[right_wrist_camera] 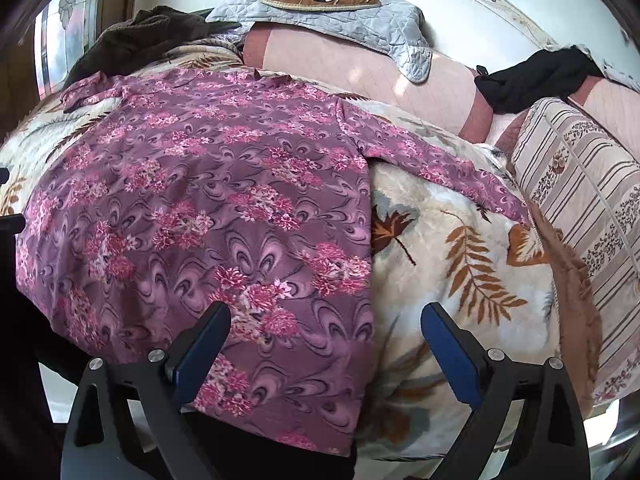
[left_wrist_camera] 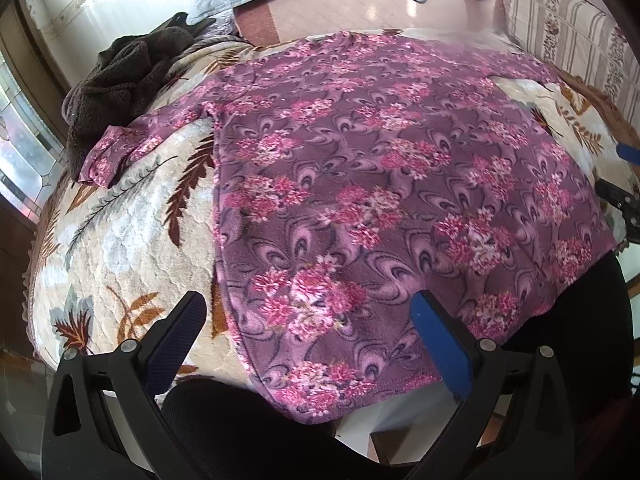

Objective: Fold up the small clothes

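A purple long-sleeved top with pink flower print [left_wrist_camera: 360,184] lies spread flat on a cream leaf-patterned blanket [left_wrist_camera: 120,248], both sleeves stretched out. Its hem hangs over the near edge. My left gripper [left_wrist_camera: 308,312] is open and empty, hovering above the hem's left corner. In the right wrist view the same top [right_wrist_camera: 208,208] fills the left half, its right sleeve [right_wrist_camera: 460,176] reaching toward a cushion. My right gripper [right_wrist_camera: 326,324] is open and empty above the hem's right corner. The right gripper's fingertips [left_wrist_camera: 628,152] also show at the left view's right edge.
A dark brown fleece garment [left_wrist_camera: 116,88] is heaped at the far left of the blanket. A striped cushion [right_wrist_camera: 580,208] lies at the right, a black cloth [right_wrist_camera: 532,76] behind it. A grey quilted pad [right_wrist_camera: 328,16] and pink mattress [right_wrist_camera: 360,72] lie beyond.
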`<action>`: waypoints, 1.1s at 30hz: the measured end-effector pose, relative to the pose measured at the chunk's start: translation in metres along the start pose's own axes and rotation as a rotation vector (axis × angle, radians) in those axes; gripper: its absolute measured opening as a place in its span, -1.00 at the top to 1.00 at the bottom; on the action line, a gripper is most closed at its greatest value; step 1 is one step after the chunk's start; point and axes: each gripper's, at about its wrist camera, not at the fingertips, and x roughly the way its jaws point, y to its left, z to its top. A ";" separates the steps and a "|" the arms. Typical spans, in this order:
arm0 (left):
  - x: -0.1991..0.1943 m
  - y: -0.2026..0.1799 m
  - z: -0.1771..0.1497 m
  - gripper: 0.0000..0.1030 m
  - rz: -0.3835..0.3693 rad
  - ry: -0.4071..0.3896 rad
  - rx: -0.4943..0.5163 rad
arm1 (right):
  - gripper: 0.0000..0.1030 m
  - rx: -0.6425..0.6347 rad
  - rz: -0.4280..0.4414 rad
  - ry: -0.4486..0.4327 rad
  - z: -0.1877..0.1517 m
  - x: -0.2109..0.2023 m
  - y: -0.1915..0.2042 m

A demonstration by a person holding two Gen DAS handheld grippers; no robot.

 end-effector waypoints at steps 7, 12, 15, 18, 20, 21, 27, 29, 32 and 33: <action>0.002 0.009 0.003 -0.99 -0.001 0.002 -0.039 | -0.86 0.018 0.007 0.002 0.004 -0.001 0.002; 0.006 0.009 0.002 -0.99 -0.012 0.015 -0.038 | -0.86 0.016 0.013 -0.001 0.005 -0.004 0.006; 0.008 0.010 0.002 -0.99 -0.020 0.017 -0.044 | -0.86 0.021 0.017 0.010 0.005 -0.002 0.008; 0.011 0.011 0.001 -0.99 -0.030 0.023 -0.054 | -0.86 0.026 0.023 0.017 0.006 -0.001 0.009; 0.013 0.013 0.001 -0.99 -0.030 0.029 -0.057 | -0.86 0.037 0.030 0.022 0.007 0.001 0.008; 0.014 0.014 0.001 -0.99 -0.028 0.032 -0.059 | -0.86 0.043 0.032 0.024 0.007 0.002 0.007; 0.024 0.039 -0.001 -0.99 -0.006 0.063 -0.114 | -0.86 0.130 0.039 0.061 0.005 0.012 -0.010; 0.026 0.056 -0.002 -0.99 0.019 0.070 -0.150 | -0.86 0.154 0.018 0.080 0.001 0.017 -0.019; 0.034 0.083 -0.006 -0.99 0.054 0.111 -0.220 | -0.86 0.195 -0.025 0.125 -0.006 0.027 -0.034; 0.037 0.092 -0.008 -0.99 0.067 0.132 -0.247 | -0.86 0.209 -0.032 0.138 -0.009 0.031 -0.039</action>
